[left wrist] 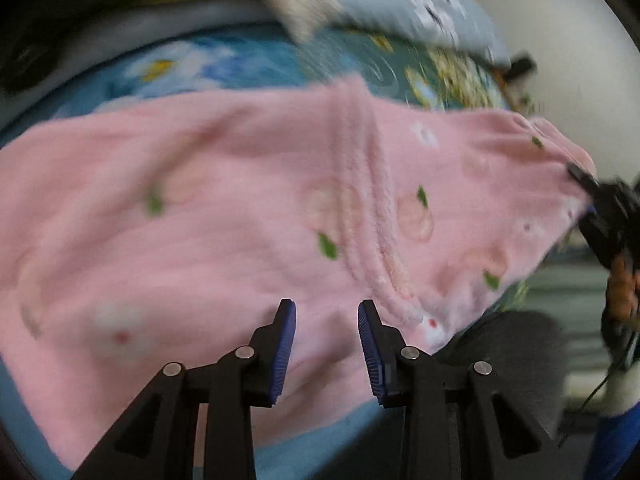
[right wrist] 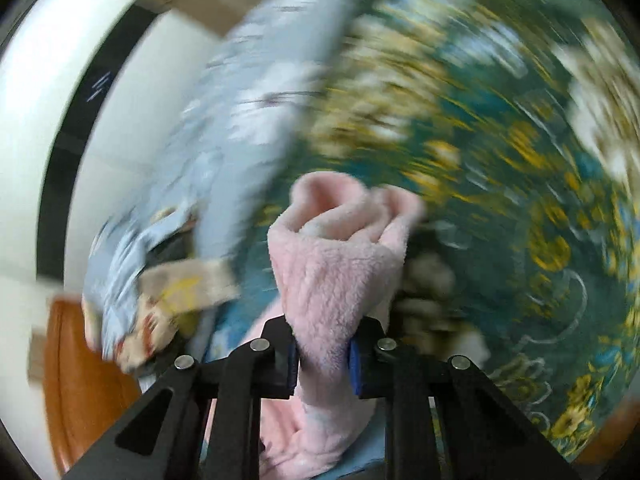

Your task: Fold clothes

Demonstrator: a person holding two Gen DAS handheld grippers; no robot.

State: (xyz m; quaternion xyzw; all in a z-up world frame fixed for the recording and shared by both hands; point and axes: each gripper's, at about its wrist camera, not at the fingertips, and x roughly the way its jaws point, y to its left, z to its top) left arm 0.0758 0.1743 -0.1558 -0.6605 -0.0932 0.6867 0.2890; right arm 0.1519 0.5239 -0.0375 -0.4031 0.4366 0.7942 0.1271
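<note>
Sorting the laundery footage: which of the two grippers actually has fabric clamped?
The right gripper: pink fleece garment bunched between its pads. The left gripper stands open.

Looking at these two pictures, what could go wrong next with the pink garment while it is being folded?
1. The right tool grips only a bunched end of the pink garment; the fluffy fabric might slip out if pulled.
2. The left tool is open above the garment with nothing between its pads, so one-sided pulling could drag or skew it.
3. The light blue cloth nearby might get caught.

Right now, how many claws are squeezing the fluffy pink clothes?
1. The right claw pinches a bunched end of the pink garment. The left claw hovers over it, gripping nothing.
</note>
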